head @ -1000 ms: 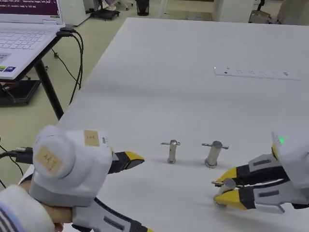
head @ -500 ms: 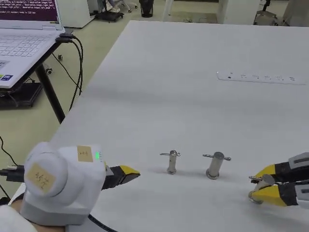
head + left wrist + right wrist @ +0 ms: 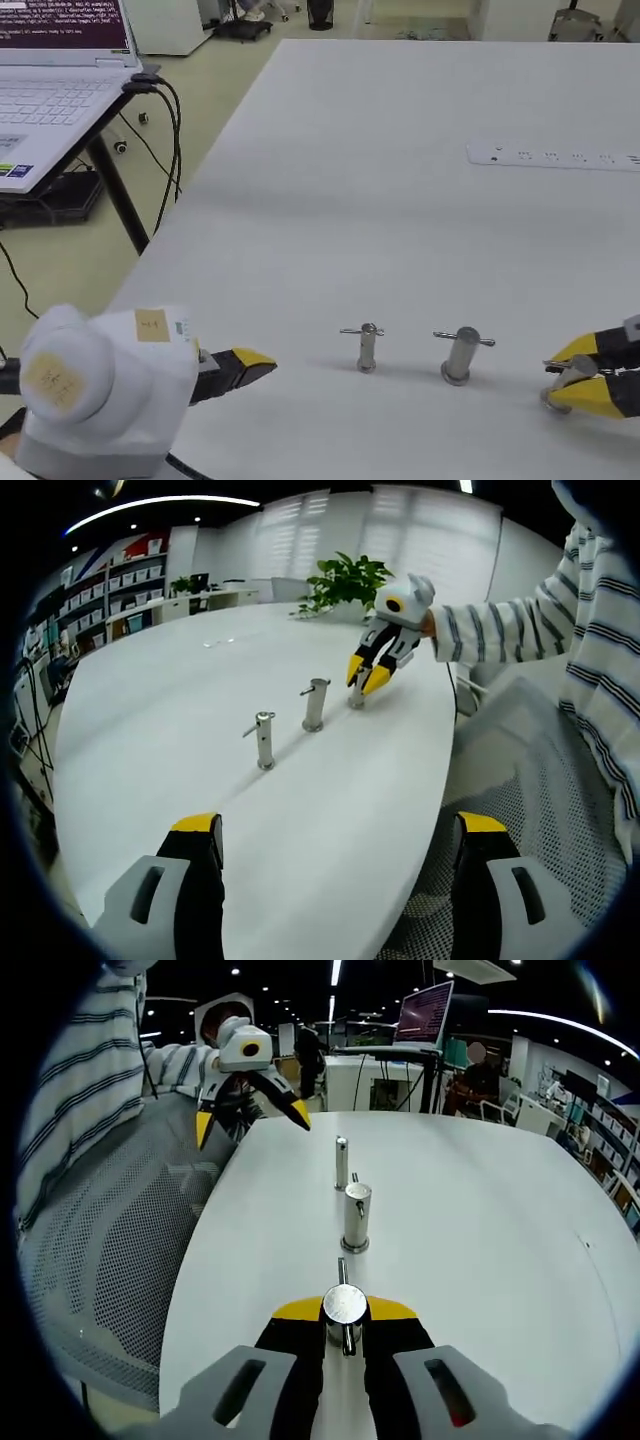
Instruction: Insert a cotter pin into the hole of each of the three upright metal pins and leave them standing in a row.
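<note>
On the white table [image 3: 380,170], three short metal pins form one straight row that runs along the near edge. The middle pin [image 3: 461,355] stands upright on its flared base, long axis vertical, with a thin cotter pin [image 3: 480,340] pushed crosswise through it just under the head.

To the left of the middle pin, a little apart, a slimmer pin [image 3: 367,348] also stands upright, and its own cotter pin [image 3: 352,331] lies level through the top.

To the right of the middle pin, a little farther off than the slim one, the third pin [image 3: 345,1303] is clamped at its head between the yellow tips of the right gripper [image 3: 572,373]. It is roughly upright with its base down at the table; I cannot tell whether the base rests there. A thin rod sticks out on both sides of its head, pointing along the row.

Well to the left of the middle pin, beyond the slim one, the left gripper [image 3: 335,830] hangs spread wide with nothing between its tips, aimed down the row. One tip is over the table and the other is past the near edge, above a mesh chair [image 3: 520,770].

Far behind the middle pin lies a white power strip [image 3: 550,157], with a broad bare stretch of table between them. Far back and to the left of the middle pin, off the table's side edge, an open laptop [image 3: 50,90] sits on a stand with dark cables [image 3: 165,120] hanging from it.
</note>
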A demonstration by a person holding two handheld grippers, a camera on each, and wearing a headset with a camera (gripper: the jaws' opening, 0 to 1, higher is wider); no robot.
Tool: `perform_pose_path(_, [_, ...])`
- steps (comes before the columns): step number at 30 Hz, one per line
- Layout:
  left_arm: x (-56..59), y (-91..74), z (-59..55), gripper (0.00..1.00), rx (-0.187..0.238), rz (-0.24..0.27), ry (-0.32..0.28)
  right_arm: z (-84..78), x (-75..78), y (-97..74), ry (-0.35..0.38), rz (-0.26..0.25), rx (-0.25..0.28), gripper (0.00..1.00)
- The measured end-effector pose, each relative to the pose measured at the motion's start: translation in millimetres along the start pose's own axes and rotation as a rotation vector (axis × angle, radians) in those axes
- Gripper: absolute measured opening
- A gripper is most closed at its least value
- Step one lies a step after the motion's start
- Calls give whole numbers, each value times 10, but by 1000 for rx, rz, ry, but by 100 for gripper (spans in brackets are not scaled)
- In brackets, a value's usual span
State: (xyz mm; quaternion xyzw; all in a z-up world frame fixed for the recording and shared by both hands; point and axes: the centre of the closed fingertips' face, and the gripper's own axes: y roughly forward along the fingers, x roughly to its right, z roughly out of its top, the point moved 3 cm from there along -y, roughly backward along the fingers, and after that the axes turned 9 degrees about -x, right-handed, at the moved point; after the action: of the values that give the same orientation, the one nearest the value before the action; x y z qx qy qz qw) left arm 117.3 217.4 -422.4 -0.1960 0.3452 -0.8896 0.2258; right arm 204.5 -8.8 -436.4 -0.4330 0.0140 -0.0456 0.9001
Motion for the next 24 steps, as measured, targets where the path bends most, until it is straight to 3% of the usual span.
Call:
perform_pose_path(6, [-3,8,16,94,5,19,-34,-31,56,22,-54,17,5,9])
perform_pose_path(24, [99,104,106,94,-5,26,-62,-26,165,41,-96,58,72,9])
